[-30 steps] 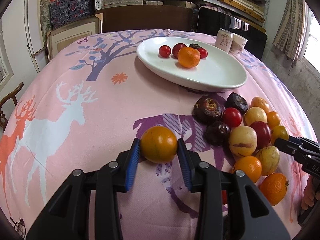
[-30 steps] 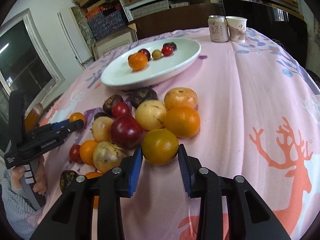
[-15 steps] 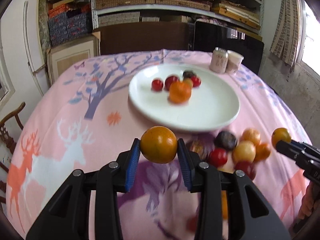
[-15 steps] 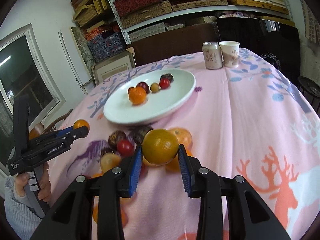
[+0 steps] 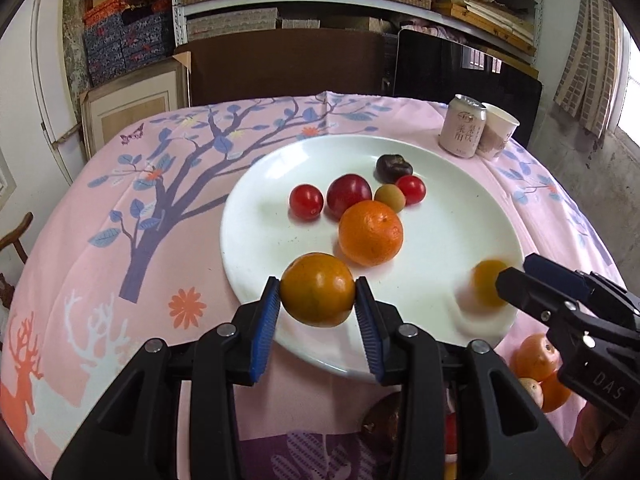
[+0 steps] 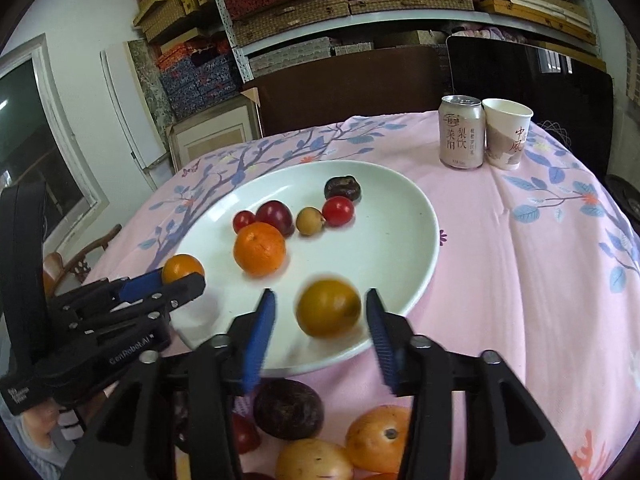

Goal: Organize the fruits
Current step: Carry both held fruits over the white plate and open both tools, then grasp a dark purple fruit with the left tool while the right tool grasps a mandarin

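Note:
A white plate (image 5: 248, 216) on the pink tablecloth holds a big orange (image 5: 370, 232), two small red tomatoes, a dark red plum, a small yellow fruit and a dark brown fruit. My left gripper (image 5: 317, 285) is shut on an orange-yellow fruit (image 5: 318, 300) over the plate's near rim. In the right wrist view my right gripper (image 6: 321, 294) hangs over the plate's (image 6: 400, 232) front part with its jaws opening. A blurred yellow-orange fruit (image 6: 328, 308) sits between them with a gap to each pad. The left gripper (image 6: 188, 280) shows there at the left.
Loose fruit lies on the cloth in front of the plate: a dark round one (image 6: 288, 408), an orange one (image 6: 378, 438) and a yellow one (image 6: 314, 460). A drink can (image 6: 460, 138) and a paper cup (image 6: 506, 134) stand at the far right. Chairs and shelves stand behind the table.
Both grippers carried their fruits from the loose pile forward to the plate. The right jaws have spread and let go of their fruit; the left still grips its own.

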Tool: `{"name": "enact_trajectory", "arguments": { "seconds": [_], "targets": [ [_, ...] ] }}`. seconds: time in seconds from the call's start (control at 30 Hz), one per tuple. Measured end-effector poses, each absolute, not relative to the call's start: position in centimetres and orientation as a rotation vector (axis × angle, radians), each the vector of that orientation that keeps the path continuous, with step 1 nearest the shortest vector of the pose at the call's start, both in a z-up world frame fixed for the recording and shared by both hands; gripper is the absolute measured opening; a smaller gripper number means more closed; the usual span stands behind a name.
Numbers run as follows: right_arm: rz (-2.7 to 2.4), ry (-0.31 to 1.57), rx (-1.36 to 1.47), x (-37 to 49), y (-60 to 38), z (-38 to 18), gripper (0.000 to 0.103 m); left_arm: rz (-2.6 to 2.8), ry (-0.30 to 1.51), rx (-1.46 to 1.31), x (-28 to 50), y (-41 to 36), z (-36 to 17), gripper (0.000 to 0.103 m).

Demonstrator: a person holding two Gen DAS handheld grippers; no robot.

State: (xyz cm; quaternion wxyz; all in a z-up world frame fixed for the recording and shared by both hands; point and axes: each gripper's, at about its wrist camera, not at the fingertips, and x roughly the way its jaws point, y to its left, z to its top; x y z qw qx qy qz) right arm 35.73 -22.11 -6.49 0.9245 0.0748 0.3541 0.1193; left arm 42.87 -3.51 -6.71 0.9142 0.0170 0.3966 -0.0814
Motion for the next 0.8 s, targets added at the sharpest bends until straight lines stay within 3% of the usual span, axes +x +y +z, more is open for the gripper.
{"name": "enact_trajectory", "arguments": {
  "seconds": [0.03, 0.1, 0.17, 0.23, 0.47, 0.8],
  "targets": [
    [0.223, 0.712, 0.152, 35.5, -22.5, -6.5, 0.059, -0.178, 0.820, 0.021, 42.8, -3.4, -6.8, 0.039],
    [0.229, 0.696, 0.182, 35.1, -23.2, -6.2, 0.059, -0.169, 0.799, 0.017, 42.4, -3.2, -6.5, 0.061],
    [0.229, 0.676, 0.208, 34.5, -24.0, -5.8, 0.062, -0.133, 0.740, 0.034, 41.5, -3.1, -5.8, 0.074],
    [0.216, 0.658, 0.209, 33.8, -24.4, -5.5, 0.067, -0.133, 0.718, 0.044, 40.6, -3.0, -5.4, 0.076],
    [0.156, 0.643, 0.238, 31.2, -26.5, -5.8, 0.069, -0.108, 0.710, 0.028, 37.6, -1.9, -5.3, 0.089],
    [0.104, 0.641, 0.414, 26.3, -31.1, -7.3, 0.077, -0.073, 0.685, 0.056, 29.8, -0.3, -6.0, 0.093]
  ]
}}
